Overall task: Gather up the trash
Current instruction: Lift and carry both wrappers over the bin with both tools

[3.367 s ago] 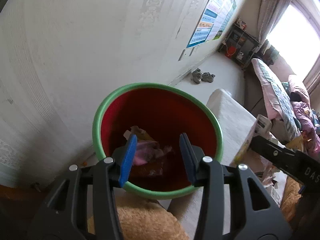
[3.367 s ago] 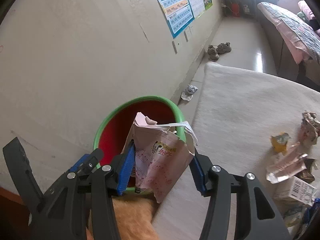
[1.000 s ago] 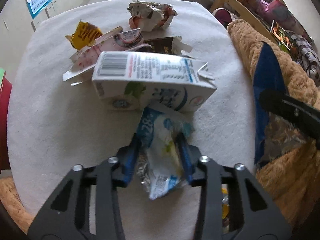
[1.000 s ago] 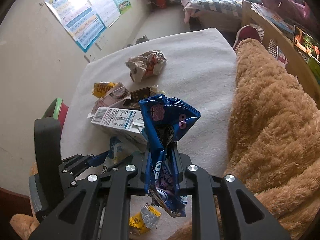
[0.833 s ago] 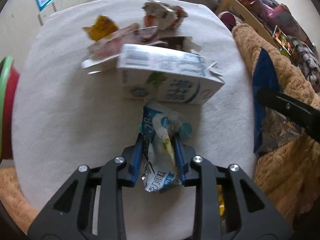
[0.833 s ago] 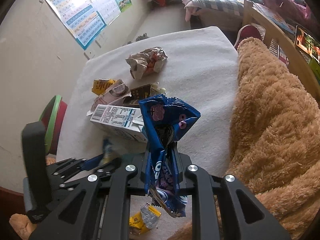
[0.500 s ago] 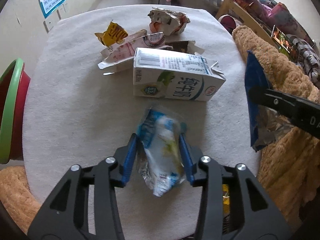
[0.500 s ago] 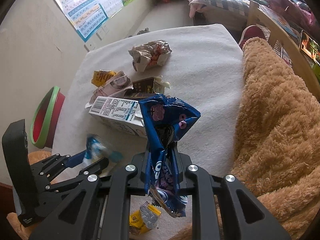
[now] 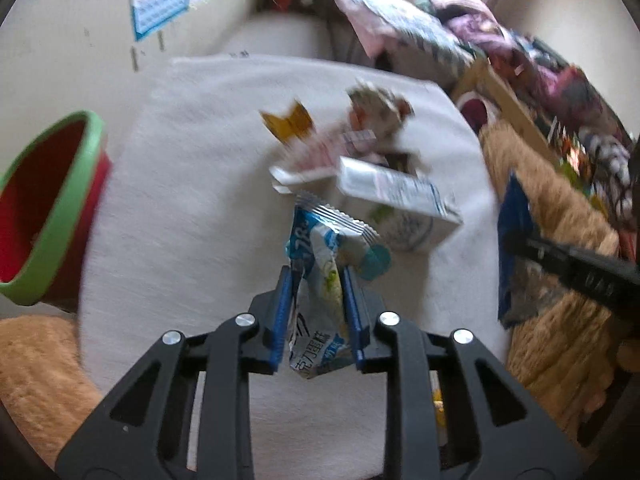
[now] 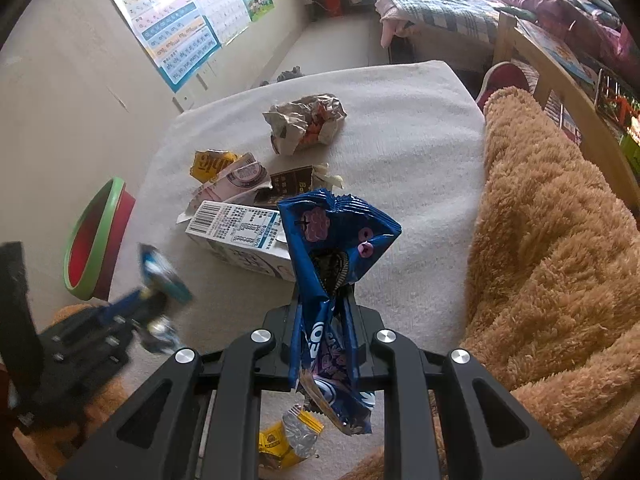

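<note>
Left gripper (image 9: 316,312), clenched on white-blue wrapper (image 9: 320,276), has lifted clear of carton (image 9: 396,204) toward bin (image 9: 52,220) at left edge; right gripper (image 10: 322,332) grasps blue wrapper (image 10: 332,248), frame centre; 2 pieces ready for binning.

You had a white towel-covered surface (image 10: 400,128) beneath you, with a fuzzy tan blanket (image 10: 560,240) at three o'clock. Wall posters (image 10: 180,20) hung at eleven o'clock and a bed with plaid bedding (image 10: 440,8) stood at one o'clock.

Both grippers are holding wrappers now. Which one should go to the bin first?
Left, probably. The left gripper, shut on the light blue wrapper, sits on the side of the red bin; the right gripper holds the dark blue wrapper farther away.
</note>
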{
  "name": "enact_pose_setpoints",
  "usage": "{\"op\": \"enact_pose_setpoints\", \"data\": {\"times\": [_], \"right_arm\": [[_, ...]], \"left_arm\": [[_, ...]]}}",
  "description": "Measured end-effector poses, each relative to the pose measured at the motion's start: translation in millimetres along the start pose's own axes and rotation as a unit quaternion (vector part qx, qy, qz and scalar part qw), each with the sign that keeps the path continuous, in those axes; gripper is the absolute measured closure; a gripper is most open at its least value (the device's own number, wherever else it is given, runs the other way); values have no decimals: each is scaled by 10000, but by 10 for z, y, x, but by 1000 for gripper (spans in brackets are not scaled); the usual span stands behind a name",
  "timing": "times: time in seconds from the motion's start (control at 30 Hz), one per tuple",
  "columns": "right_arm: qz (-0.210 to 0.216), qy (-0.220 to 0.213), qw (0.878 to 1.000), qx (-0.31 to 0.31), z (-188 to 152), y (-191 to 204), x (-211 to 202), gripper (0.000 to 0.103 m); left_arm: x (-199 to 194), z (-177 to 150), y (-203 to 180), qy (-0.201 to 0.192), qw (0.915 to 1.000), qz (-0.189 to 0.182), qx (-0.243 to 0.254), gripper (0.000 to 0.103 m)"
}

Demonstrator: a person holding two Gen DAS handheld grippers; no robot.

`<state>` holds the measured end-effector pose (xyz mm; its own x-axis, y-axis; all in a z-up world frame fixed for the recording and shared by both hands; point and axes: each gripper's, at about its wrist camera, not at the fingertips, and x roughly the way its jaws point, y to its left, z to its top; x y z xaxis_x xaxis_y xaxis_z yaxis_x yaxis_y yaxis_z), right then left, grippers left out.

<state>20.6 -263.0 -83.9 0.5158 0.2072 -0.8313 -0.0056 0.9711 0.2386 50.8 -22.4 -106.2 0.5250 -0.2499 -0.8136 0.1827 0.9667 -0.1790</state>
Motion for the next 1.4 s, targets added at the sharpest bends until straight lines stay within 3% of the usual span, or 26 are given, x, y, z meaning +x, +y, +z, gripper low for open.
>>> {"op": "enact_pose_setpoints", "data": {"times": [0.47, 0.8, 1.4], "right_arm": [[-211, -368, 9979, -479, 3, 234, -94, 86], [103, -428, 9978, -501, 129, 459, -64, 86], [626, -378, 9893, -1262, 296, 1405, 136, 85]], "left_arm": [[-411, 162, 511, -861, 9934, 473, -597, 79], [-490, 182, 748, -1023, 9900, 647, -731, 79], [-750, 185, 1223, -1367, 9801, 1065, -972, 79]]}}
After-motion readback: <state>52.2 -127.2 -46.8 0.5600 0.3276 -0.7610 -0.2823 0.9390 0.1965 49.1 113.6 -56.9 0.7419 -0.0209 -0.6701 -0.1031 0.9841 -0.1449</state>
